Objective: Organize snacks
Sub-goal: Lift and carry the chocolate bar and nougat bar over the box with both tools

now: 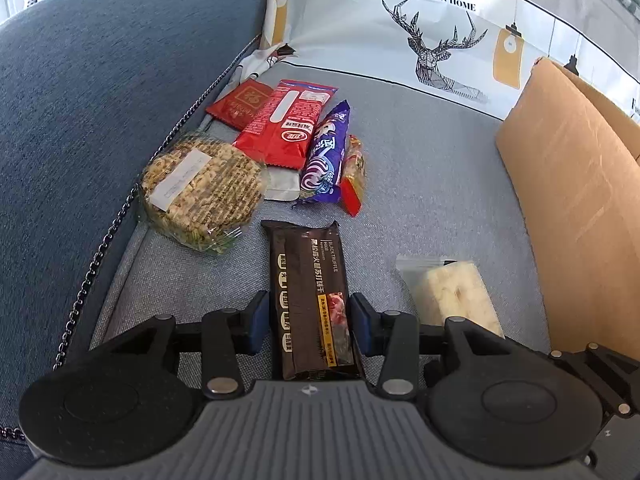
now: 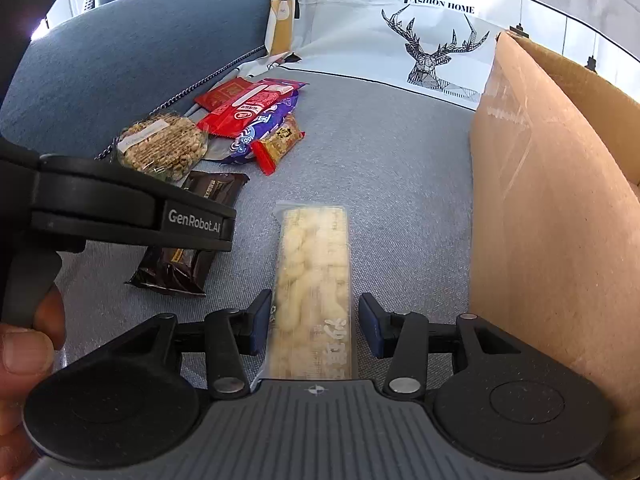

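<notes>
- Grey sofa seat (image 1: 432,184) with blue backrest, deer-print cushion behind, open cardboard box (image 1: 568,200) at right.
- Left claw (image 1: 309,326) clamped on dark biscuit pack (image 1: 312,300).
- Right claw (image 2: 314,326) straddling pale puffed-snack pack (image 2: 314,272), left pad touching, right pad just clear.
- Round cereal cake (image 1: 200,188) and red and purple packets (image 1: 288,128) heaped by backrest, untouched.
- Box interior hidden; sorting judged barely begun.

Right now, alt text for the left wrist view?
The left claw straddles a dark brown truffle-ham cracker packet lying on a grey sofa seat, pads close beside it. Beyond lie a round rice cake and red and purple snack packets; a cardboard box stands at right.
</notes>
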{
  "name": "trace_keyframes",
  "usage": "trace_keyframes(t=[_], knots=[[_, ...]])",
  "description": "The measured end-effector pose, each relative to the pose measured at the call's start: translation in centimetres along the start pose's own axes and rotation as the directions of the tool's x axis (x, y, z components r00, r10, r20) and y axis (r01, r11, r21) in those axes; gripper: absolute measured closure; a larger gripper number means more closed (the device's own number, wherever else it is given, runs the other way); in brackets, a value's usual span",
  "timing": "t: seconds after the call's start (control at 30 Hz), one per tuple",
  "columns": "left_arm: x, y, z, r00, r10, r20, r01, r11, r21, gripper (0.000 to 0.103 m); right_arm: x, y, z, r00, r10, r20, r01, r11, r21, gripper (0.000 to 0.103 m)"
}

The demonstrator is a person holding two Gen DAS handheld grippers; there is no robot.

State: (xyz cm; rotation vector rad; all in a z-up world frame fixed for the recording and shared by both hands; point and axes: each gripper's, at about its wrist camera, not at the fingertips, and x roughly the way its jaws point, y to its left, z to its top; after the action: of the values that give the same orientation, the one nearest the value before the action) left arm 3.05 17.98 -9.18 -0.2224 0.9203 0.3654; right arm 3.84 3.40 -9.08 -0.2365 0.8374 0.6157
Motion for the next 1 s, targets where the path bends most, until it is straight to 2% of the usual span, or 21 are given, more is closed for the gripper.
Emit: trace_keyframes(t=[0.07,0.13,0.27,0.43,0.63,0.77,1.0], knots=[[0.0,-0.1,0.0,1.000,0.003,0.000,-0.003,1.000,0.009,0.056,0.0,0.0,-0.1,1.000,0.002,0.002,-0.002,1.000,-0.005,0.057],[0.0,-0.2,0.0,1.000,0.007,-0.001,-0.007,1.000,0.021,0.056,0.0,0.2,-0.1,1.000,0.004,0.007,-0.003,1.000,-0.019,0.063],[0.0,-0.4,0.0,1.000,0.019,0.002,-0.019,0.999,0.033,0.060,-0.1,0.9,-0.2,1.000,-0.020,0.021,0.022,0.997,-0.069,0.064],[-0.4,0.7,0.3,1.000,-0.031,0.004,0.031,0.998,-0.050,0.061,-0.7,1.1,-0.1,0.998,-0.031,0.046,0.034,0.997,-0.075,0.065],[-3.0,1.7,0.8,0.991,-0.099,0.087,0.109,0.987,-0.117,0.061,-3.1,1.0,0.0,0.992,-0.032,0.121,0.042,0.996,-0.082,0.065],[-4.8,2.1,1.4,0.984,-0.117,0.133,0.136,0.980,-0.148,0.061,-5.3,0.9,-0.1,0.985,-0.018,0.174,0.031,0.997,-0.073,0.065],[-7.6,2.2,2.1,0.970,-0.142,0.198,0.177,0.969,-0.171,0.060,-9.8,-0.8,1.2,0.958,-0.007,0.285,0.023,0.998,-0.051,0.065]])
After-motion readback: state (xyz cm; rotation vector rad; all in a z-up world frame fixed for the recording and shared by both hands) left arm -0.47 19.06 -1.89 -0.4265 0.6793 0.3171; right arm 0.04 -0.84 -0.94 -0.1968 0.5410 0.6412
